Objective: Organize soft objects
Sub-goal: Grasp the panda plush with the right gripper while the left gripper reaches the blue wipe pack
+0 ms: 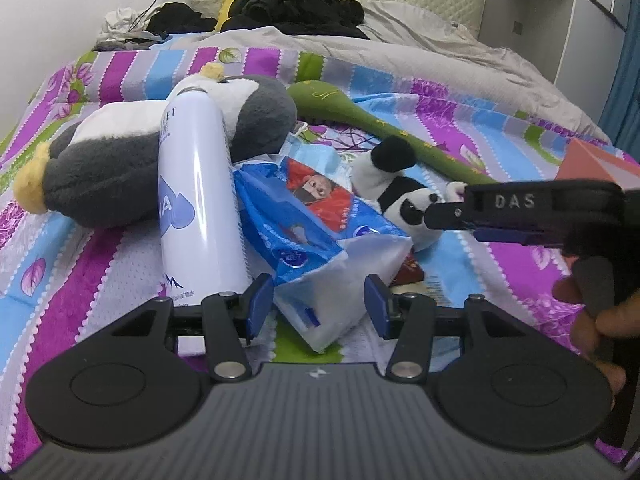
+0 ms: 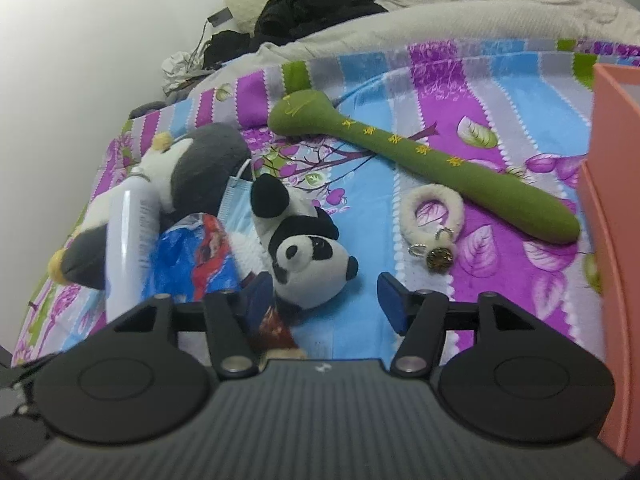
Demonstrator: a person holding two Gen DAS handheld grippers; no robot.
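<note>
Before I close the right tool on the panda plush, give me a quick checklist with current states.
1. Right tool open: ok, fingers spread.
2. Panda plush between the fingers: not ok, it lies ahead and toward the left finger, not yet enclosed.
3. Right tool empty: ok.
4. Left tool out of the way: ok, open over the blue packet, apart from the panda.
5. Neighbours clear: not ok, the packet and face mask sit close against the panda.
6. Pink bin reachable: cannot tell, only its edge shows.
</note>
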